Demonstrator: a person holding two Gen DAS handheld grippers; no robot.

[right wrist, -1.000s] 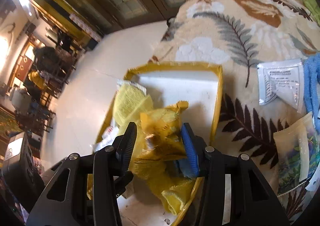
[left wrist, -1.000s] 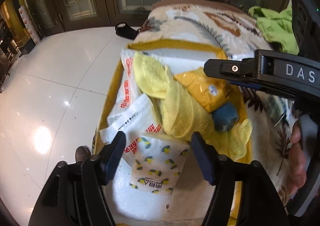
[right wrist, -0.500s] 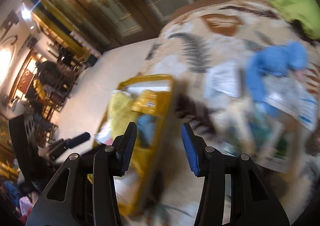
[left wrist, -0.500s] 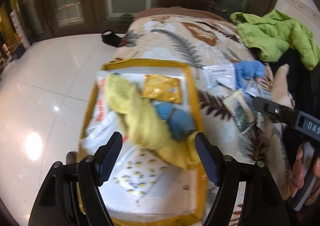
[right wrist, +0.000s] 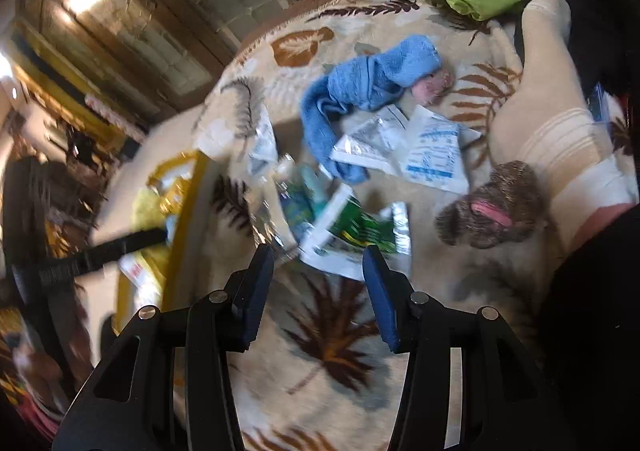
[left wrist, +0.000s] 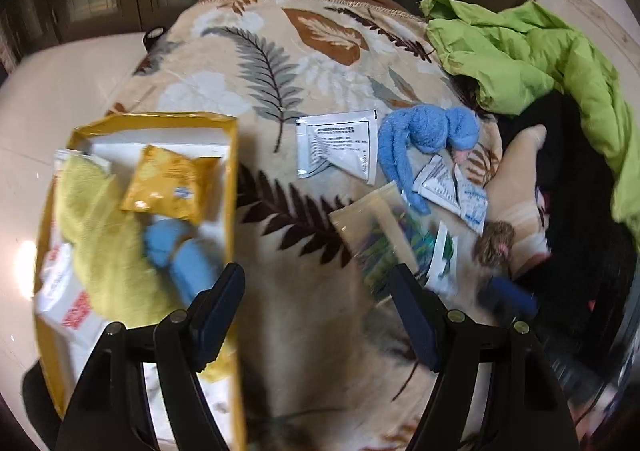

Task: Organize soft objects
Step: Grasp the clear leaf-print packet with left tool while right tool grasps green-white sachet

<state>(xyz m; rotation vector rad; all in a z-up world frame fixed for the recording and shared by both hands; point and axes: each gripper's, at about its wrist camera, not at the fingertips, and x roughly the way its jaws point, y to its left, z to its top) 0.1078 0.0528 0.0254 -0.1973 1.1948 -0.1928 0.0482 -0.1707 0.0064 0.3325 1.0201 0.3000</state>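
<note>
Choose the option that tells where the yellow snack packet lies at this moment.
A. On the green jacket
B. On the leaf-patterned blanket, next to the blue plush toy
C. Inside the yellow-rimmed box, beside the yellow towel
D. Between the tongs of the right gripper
C. In the left wrist view the yellow snack packet lies within the yellow-rimmed box, next to the yellow towel; the right gripper holds nothing.
</note>
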